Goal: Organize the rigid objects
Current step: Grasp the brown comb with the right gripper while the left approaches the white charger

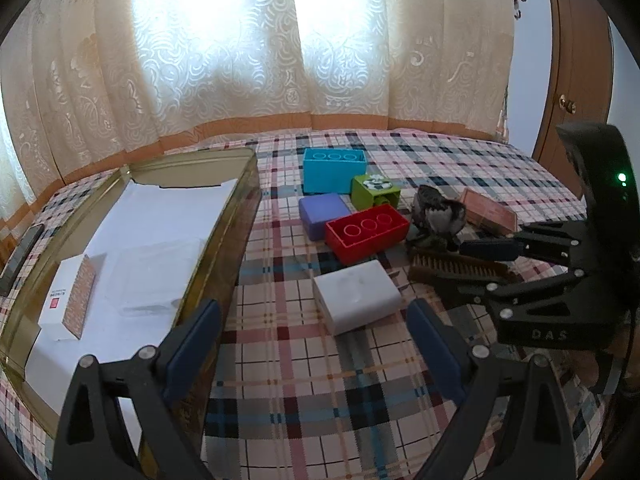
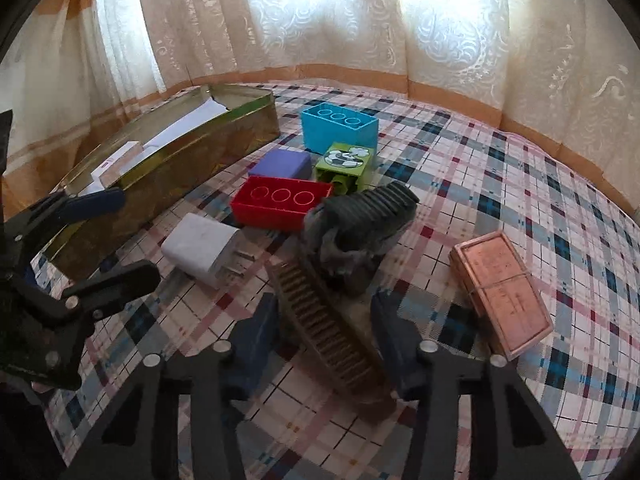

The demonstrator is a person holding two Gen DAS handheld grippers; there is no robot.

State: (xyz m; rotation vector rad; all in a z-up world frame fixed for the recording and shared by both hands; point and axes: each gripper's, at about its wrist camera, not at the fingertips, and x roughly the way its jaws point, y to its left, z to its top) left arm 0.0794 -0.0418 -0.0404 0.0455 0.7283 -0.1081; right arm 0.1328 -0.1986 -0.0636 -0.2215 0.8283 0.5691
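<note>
My left gripper [image 1: 314, 336] is open and empty, just short of a white charger [image 1: 356, 296] on the plaid cloth. My right gripper [image 2: 324, 332] is open, its fingers on either side of a brown brush [image 2: 324, 320] that lies flat; I see no contact. It also shows in the left wrist view [image 1: 476, 270]. Beyond lie a red block [image 1: 366, 232], purple block [image 1: 322, 210], green block [image 1: 376, 190], blue block [image 1: 334, 170] and a dark ribbed rubber part [image 2: 360, 220]. A pink box [image 2: 502, 296] lies to the right.
A long gold tin [image 1: 236, 232] lined with white paper stands on the left and holds a small white box [image 1: 70, 302]. A phone [image 1: 18, 260] lies left of it. Curtains hang behind the bed; a wooden door [image 1: 576, 80] is at the right.
</note>
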